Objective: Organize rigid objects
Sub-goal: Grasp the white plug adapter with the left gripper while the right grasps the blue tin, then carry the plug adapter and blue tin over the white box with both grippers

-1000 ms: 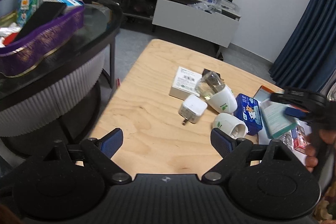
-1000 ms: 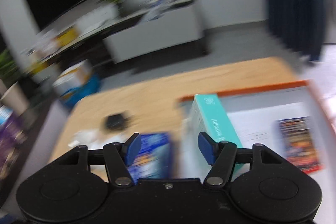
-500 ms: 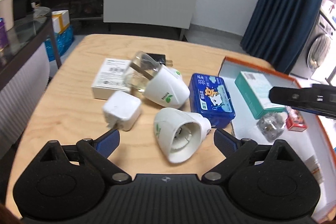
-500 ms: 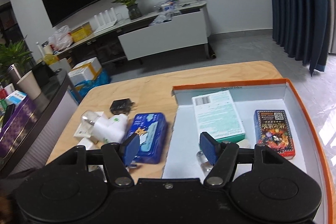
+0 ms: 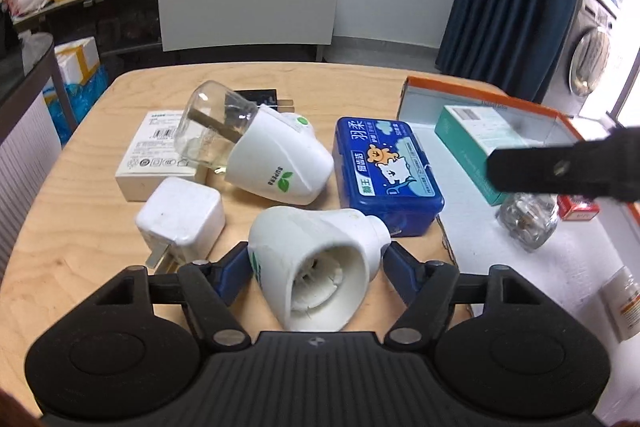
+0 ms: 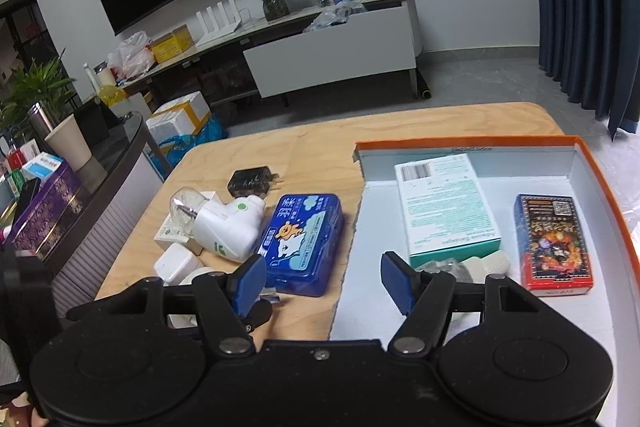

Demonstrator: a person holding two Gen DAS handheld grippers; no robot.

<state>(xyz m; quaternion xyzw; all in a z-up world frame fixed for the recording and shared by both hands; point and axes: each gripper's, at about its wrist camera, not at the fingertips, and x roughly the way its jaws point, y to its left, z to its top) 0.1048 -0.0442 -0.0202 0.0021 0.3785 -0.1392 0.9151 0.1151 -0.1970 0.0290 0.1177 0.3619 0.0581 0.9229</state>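
While the left gripper (image 5: 316, 263) draws its blue fingers (image 5: 236, 273) in around the empty white plug-in housing (image 5: 316, 263), the shell lies on its side on the table (image 5: 80, 247) between them, open mouth toward the camera; the left pad looks at its wall, the right one just beside it, so I cannot call it gripped yet. It looks like light, stiff, hollow plastic with a smooth, tapering skin, so I'd judge it apt to squirt forward unless taken across the wide body rather than the narrow neck. Just beyond sit a white charger (image 5: 180, 219), a second housing with a glass bottle (image 5: 256, 151) and a blue tin (image 5: 384, 171). The right gripper (image 6: 324, 281) hovers with fingers spread on nothing, over the near edge of the orange-rimmed box (image 6: 600, 171), where a teal carton (image 6: 448, 203) already lies.
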